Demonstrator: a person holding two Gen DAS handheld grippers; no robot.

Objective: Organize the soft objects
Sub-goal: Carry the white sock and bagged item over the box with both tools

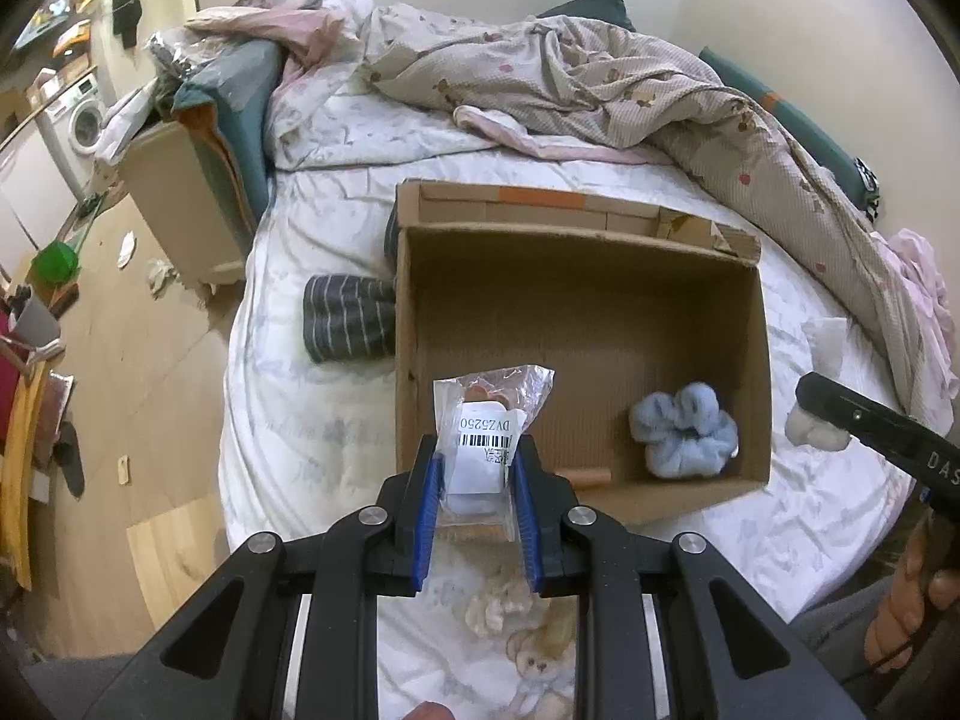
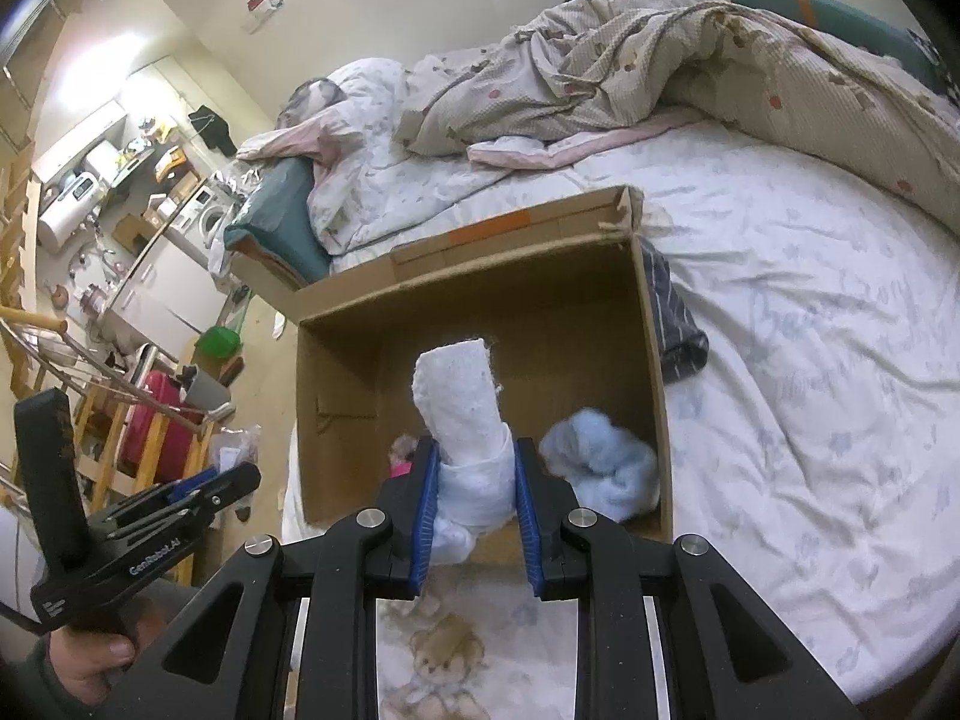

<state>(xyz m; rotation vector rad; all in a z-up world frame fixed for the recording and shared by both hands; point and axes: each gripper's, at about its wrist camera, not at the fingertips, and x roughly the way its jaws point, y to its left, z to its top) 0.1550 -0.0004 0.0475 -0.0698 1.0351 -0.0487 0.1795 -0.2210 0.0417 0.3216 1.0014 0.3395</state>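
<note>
I've got a clear plastic packet with a barcode label [image 1: 489, 438] clamped in the left gripper [image 1: 478, 510], and a rolled white fluffy cloth [image 2: 468, 426] pinched in the right gripper [image 2: 474, 510], both over the open brown cardboard box [image 1: 762, 360] on the bed, likely for dropping in. Light-blue fuzzy scrunchie [image 1: 684, 435] already inside. Only the right view shows something pink [image 2: 401, 467] in the box corner.

Left tool [image 1: 478, 483] angled downward, blue pads clamped on a load, right tool [image 2: 478, 483] likewise clamped

A white-sheeted bed [image 1: 312, 420] carries an open cardboard box [image 1: 414, 324], striped dark cloth [image 1: 345, 318] beside it, and a rumpled quilt [image 1: 600, 78].
</note>
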